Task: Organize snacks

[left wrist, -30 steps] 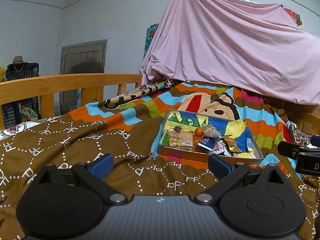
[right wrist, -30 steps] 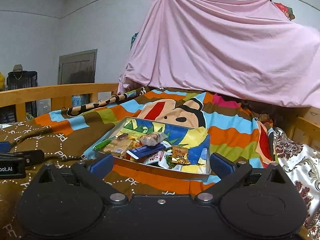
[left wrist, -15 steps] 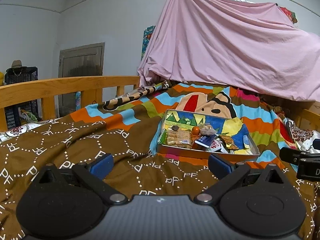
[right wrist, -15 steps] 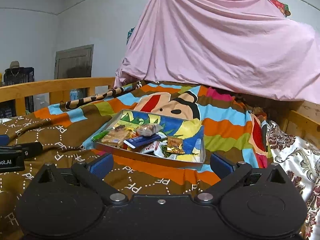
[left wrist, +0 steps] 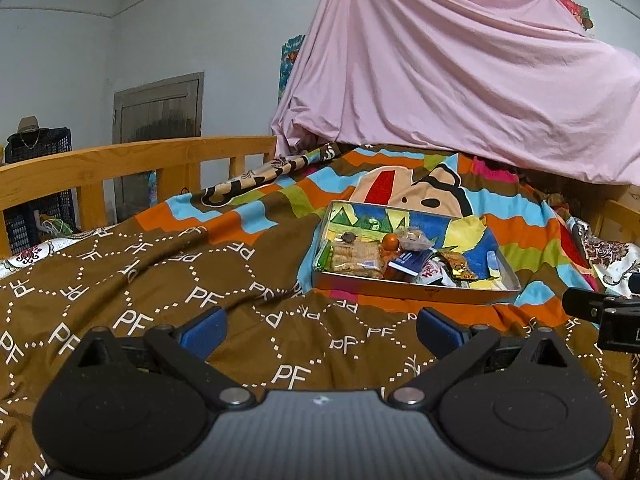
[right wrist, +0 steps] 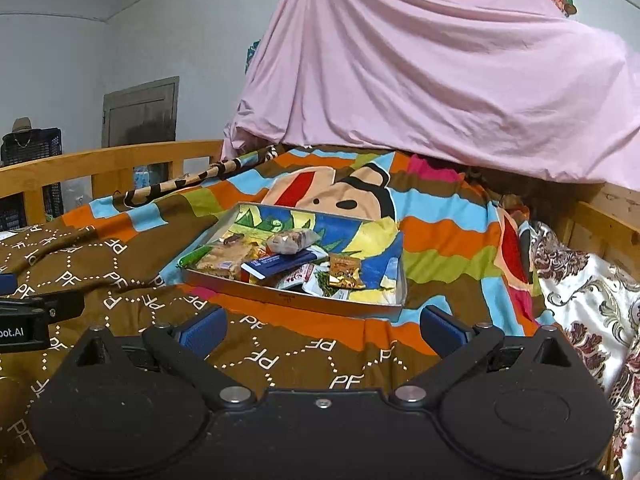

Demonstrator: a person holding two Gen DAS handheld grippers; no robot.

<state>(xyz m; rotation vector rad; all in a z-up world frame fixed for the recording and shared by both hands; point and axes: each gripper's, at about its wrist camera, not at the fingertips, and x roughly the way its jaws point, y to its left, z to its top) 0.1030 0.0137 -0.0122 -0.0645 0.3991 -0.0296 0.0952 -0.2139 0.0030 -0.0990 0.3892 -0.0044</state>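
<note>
A shallow metal tray [left wrist: 404, 289] [right wrist: 288, 295] with a colourful printed bottom lies on the bed blanket. It holds several snacks: a cracker pack [left wrist: 354, 258] [right wrist: 224, 257], an orange ball [left wrist: 391, 241], a clear bag of nuts [right wrist: 294, 241], a blue bar [right wrist: 280, 267] [left wrist: 412, 261] and a gold packet [right wrist: 345, 272]. My left gripper [left wrist: 320, 330] is open and empty, short of the tray to its left. My right gripper [right wrist: 322, 330] is open and empty, just before the tray's near rim.
A brown "PF" blanket [left wrist: 160, 280] and a striped cartoon blanket [right wrist: 440, 224] cover the bed. A wooden bed rail [left wrist: 120, 164] runs along the left. A pink sheet [right wrist: 440, 80] hangs behind. A floral cloth [right wrist: 580, 292] lies at the right.
Both grippers have risen and tilted slightly, so the tray sits a little farther off and lower in both views. Both stay open. The snacks have not moved.
</note>
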